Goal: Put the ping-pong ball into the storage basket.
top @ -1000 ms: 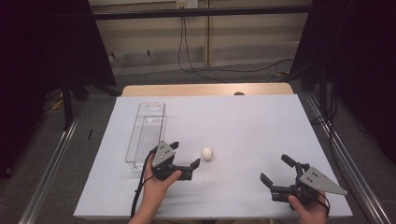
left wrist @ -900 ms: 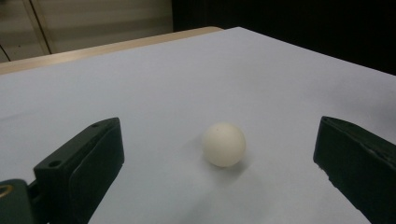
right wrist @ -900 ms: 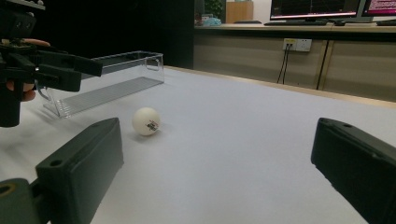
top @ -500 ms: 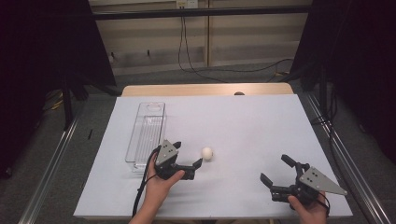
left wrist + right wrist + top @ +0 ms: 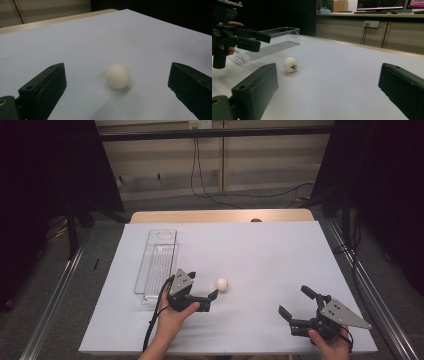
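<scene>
Black jaws of my left gripper [image 5: 204, 296] spread wide, closing in on white ball [image 5: 221, 283] resting on table sheet [image 5: 270, 260] just ahead, untouched. My right gripper [image 5: 295, 309] waits open, well apart. Next: advance, straddle ball, pinch gently. Beyond, clear tray [image 5: 157, 262].

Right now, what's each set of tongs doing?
Left tongs: open, empty, white ball ahead between the jaws.
Right tongs: open, empty.
</scene>
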Demonstrator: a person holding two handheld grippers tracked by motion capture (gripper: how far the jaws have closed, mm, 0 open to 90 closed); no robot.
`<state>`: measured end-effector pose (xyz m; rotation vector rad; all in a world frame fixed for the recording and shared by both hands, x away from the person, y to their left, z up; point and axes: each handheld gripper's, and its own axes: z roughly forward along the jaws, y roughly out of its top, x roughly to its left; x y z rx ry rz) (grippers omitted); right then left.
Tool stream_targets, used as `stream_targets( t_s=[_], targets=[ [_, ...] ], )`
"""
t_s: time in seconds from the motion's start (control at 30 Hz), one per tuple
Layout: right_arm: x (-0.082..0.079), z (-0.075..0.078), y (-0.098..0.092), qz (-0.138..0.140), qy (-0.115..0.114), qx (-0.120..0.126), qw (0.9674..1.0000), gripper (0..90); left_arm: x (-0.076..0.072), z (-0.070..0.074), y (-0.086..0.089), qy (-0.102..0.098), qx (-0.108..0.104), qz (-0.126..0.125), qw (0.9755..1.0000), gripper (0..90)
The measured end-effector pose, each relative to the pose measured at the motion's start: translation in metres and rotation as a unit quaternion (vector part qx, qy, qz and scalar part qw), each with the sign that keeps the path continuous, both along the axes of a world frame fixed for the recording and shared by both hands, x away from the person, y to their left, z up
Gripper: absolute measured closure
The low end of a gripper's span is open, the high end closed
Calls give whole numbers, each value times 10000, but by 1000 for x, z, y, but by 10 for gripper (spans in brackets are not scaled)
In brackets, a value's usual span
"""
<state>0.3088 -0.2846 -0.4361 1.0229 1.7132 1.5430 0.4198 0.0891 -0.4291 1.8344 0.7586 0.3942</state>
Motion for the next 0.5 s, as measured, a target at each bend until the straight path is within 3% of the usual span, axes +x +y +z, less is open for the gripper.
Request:
stream_targets(
  t_s=[0.5],
  targets=[
    [0,0,0,10,-7,-9,10000,21,2,-1,-6,67,81,-59,9999,21]
  ],
)
